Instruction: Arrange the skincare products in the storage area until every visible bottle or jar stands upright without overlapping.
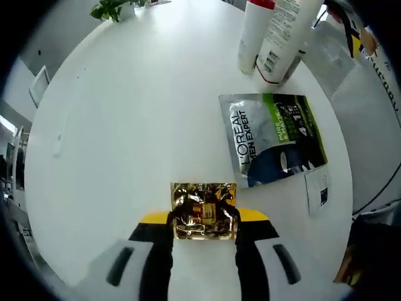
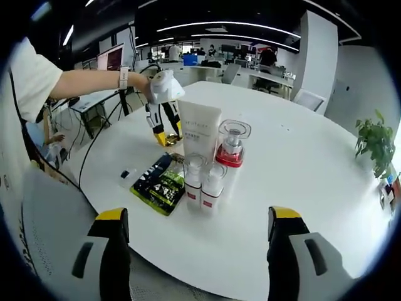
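Two jaws of left gripper [image 1: 204,233] pinching gold sachet [image 1: 203,210] lying flat on white table [image 1: 125,125], right gripper [image 2: 195,235] hanging spread before upright bottles [image 2: 203,182]

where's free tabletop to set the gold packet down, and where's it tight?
Free: the wide bare table on the side of the gold packet away from the L'Oreal sachet, out to the plant. In the right gripper view, open top between the bottle cluster and plant. Tight: between sachet and bottles, where the left gripper works.
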Demonstrator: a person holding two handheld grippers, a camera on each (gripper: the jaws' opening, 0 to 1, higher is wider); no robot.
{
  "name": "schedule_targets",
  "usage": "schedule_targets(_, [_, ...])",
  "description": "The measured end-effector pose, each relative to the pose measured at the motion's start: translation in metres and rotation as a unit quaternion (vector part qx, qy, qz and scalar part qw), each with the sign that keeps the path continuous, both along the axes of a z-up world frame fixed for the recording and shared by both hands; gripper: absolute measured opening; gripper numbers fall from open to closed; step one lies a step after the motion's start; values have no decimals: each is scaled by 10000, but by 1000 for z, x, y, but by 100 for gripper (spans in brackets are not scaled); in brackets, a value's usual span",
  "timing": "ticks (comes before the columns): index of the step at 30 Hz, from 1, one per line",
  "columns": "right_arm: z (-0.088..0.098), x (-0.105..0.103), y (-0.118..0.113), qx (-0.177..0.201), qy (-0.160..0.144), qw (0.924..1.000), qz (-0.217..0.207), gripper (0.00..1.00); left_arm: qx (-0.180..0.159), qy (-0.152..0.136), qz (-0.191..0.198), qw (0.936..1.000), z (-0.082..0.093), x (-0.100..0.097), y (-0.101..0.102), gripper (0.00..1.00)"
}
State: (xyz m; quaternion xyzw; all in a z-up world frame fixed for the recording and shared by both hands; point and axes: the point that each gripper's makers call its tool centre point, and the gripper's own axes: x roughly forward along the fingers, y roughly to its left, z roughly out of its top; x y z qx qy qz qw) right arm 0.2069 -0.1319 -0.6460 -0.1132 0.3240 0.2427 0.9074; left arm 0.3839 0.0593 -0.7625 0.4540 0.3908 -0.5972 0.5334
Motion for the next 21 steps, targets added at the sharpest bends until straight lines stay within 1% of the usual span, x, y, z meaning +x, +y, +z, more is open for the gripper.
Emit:
schedule_targets(3, [1, 0, 0, -2, -17, 10000, 0, 93, 31, -2, 38, 10000, 0, -1, 5, 33])
schedule_targets(6, [1, 0, 1, -4, -31, 10000, 7, 93, 42, 31, 59, 10000, 1, -10, 7, 33])
schedule_targets(9, [2, -1, 2, 1, -46, 10000, 19, 93, 61, 69, 96, 9999, 1, -13, 9, 33])
schedule_targets(12, [4, -2, 3, 3, -74, 10000, 32, 92, 125, 82, 136, 9998, 4, -26, 9, 33])
schedule_targets(16, [5, -3, 4, 2, -100, 9999, 54, 93, 178, 84, 182, 9996, 6, -36, 13, 33])
schedule_targets(19, [6, -3, 5, 4, -117, 9999, 72, 92, 188, 71, 313, 9993, 9, -39, 16, 33])
schedule_targets(20, [6, -3, 5, -3, -120, 9999, 87, 92, 168, 117, 390, 9990, 10, -42, 16, 33])
schedule_targets(21, [6, -3, 6, 0, -127, 9999, 95, 92, 160, 123, 388, 9990, 10, -43, 16, 33])
